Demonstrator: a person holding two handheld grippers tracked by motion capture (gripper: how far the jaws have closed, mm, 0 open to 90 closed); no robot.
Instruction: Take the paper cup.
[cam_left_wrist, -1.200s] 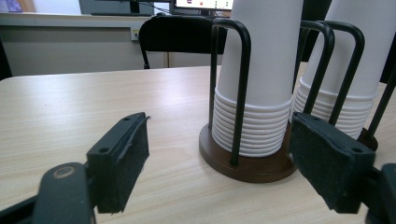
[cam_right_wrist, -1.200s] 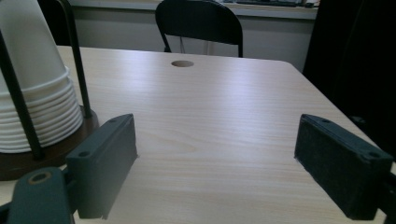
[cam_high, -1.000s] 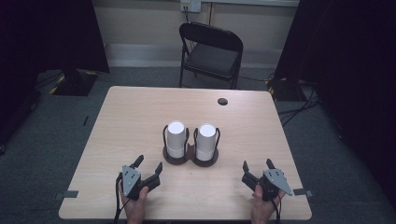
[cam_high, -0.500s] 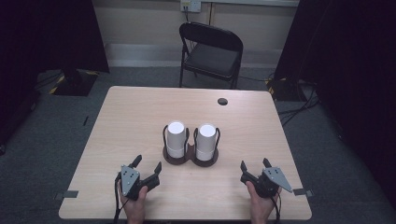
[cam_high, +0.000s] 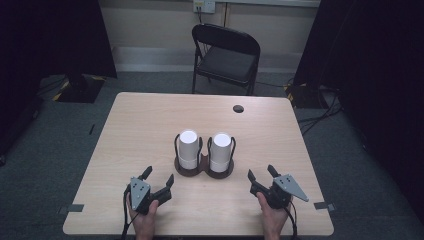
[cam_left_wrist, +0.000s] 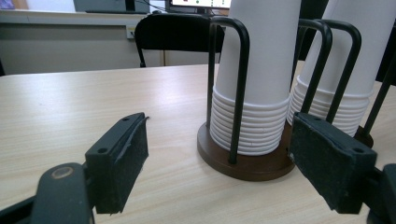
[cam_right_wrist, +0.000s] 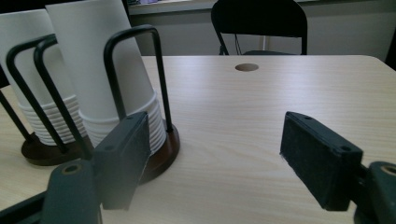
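Note:
Two stacks of upturned white paper cups stand side by side mid-table, the left stack and the right stack, each in a black wire holder on a dark round base. My left gripper rests near the front edge, open, pointing at the left stack; nothing lies between its pads. My right gripper sits front right, aimed past the right stack. Its jaws have just been closing, still apart with only bare table between them, so it is open.
The light wooden table has a round cable hole near its far edge. A black folding chair stands behind it. Cables lie on the floor at the right.
The right gripper's jaws stand closer together than before, and that hand has edged slightly left. The left gripper and both cup stacks have not moved.

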